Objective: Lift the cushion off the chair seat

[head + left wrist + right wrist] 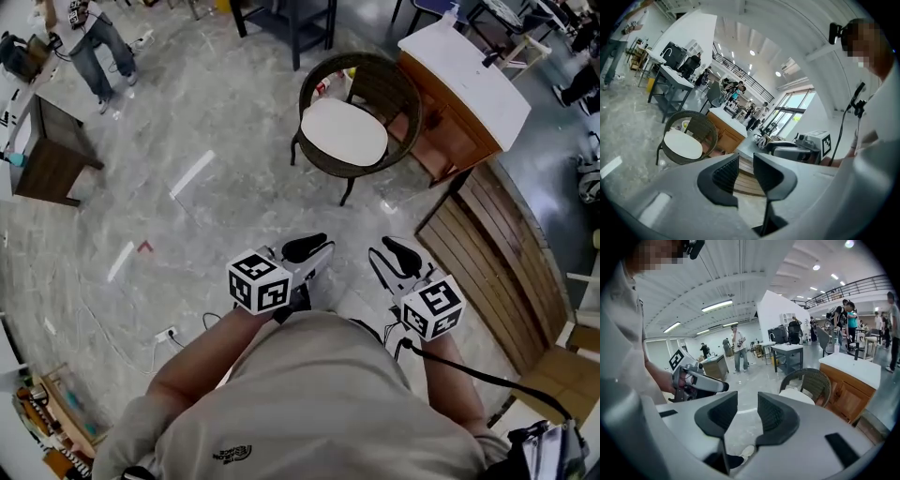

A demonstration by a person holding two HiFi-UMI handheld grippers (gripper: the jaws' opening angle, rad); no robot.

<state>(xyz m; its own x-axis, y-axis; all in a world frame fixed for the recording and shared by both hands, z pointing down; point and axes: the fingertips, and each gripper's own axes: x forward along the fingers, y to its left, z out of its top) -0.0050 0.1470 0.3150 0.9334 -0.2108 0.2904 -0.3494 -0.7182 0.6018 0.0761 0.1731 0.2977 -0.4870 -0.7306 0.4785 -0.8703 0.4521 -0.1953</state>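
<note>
Head view shows me cushion (343, 131) whole on chair (405, 94); right gripper view clips it behind a jaw. Left tongs (314, 251), right tongs (392, 258) side by side, slightly apart, empty.

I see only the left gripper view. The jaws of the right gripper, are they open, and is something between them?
Observer: In the right gripper view the right gripper has its jaws apart, with nothing between them.
Operator: How far are both grippers from the chair?
Observer: In the head view the left gripper and the right one are side by side near the person's body, well short of the chair.
Operator: Does anything lie on the cushion?
Observer: From above, the white cushion lies flat on the seat, nothing on top.
</note>
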